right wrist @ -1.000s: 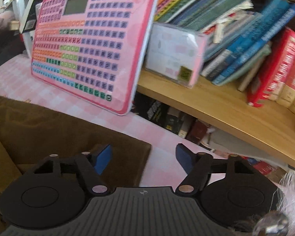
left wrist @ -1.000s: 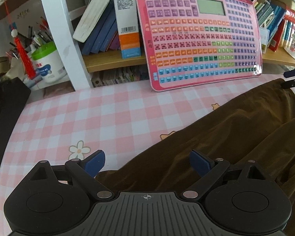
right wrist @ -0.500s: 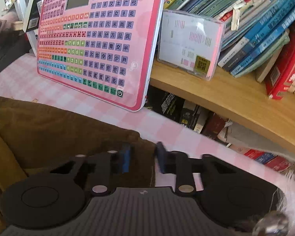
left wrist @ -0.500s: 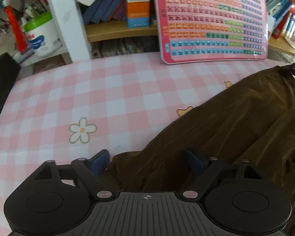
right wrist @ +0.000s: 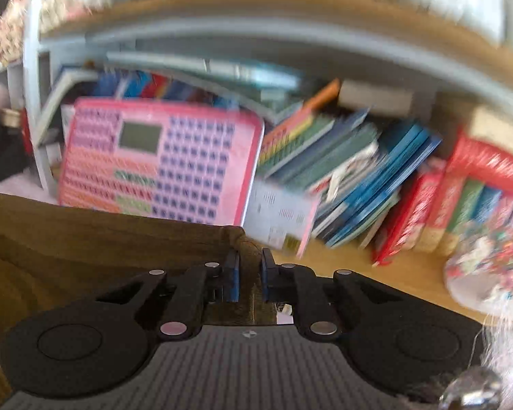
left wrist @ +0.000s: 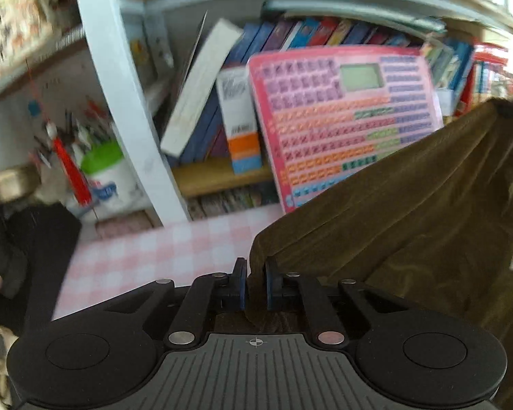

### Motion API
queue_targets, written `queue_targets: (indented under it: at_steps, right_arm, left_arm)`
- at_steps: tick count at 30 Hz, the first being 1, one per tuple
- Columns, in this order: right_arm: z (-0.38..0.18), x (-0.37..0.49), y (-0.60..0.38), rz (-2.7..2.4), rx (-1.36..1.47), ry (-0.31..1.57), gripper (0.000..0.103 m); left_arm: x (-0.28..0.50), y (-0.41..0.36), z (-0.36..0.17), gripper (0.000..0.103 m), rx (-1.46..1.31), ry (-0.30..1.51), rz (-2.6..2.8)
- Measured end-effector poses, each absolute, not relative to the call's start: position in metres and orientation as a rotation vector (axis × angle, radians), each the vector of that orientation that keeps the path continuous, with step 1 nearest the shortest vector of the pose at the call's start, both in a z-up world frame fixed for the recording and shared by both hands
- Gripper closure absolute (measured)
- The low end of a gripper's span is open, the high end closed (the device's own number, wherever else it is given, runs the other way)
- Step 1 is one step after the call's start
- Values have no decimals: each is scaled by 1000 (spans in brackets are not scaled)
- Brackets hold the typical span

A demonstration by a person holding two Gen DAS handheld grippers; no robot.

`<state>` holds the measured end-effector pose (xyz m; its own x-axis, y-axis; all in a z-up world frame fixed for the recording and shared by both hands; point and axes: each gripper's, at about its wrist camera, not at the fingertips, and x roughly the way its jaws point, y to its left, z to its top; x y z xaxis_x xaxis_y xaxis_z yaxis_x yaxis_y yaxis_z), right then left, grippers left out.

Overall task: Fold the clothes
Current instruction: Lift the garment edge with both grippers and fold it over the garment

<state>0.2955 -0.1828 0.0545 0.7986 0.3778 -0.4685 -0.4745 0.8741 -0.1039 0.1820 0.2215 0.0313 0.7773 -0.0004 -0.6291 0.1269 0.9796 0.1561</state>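
Both corners pinched, cloth off the table!
Left gripper [left wrist: 255, 285] closing on brown garment [left wrist: 410, 212]; right gripper [right wrist: 250, 280] clamps another corner, stretching it for folding.

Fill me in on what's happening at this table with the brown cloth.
A person is folding clothes with a handheld gripper in each hand. The left gripper is clamping onto one corner of the brown garment, its jaws closing on the fabric, and the right gripper is shut on another corner. The cloth hangs stretched between the two grippers, raised above the pink checked tablecloth. A pink button board leans against the bookshelf behind.
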Motion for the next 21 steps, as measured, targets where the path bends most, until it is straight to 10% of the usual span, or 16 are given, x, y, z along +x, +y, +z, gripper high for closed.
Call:
queue_targets:
  at_steps: [9, 21]
  right_arm:
    - [89, 136, -222, 352, -188, 360, 93]
    - [-7, -37, -220, 210, -184, 582, 93]
  left_arm:
    - [76, 230, 59, 100, 142, 477, -122]
    - [6, 221, 14, 94, 30, 638, -259]
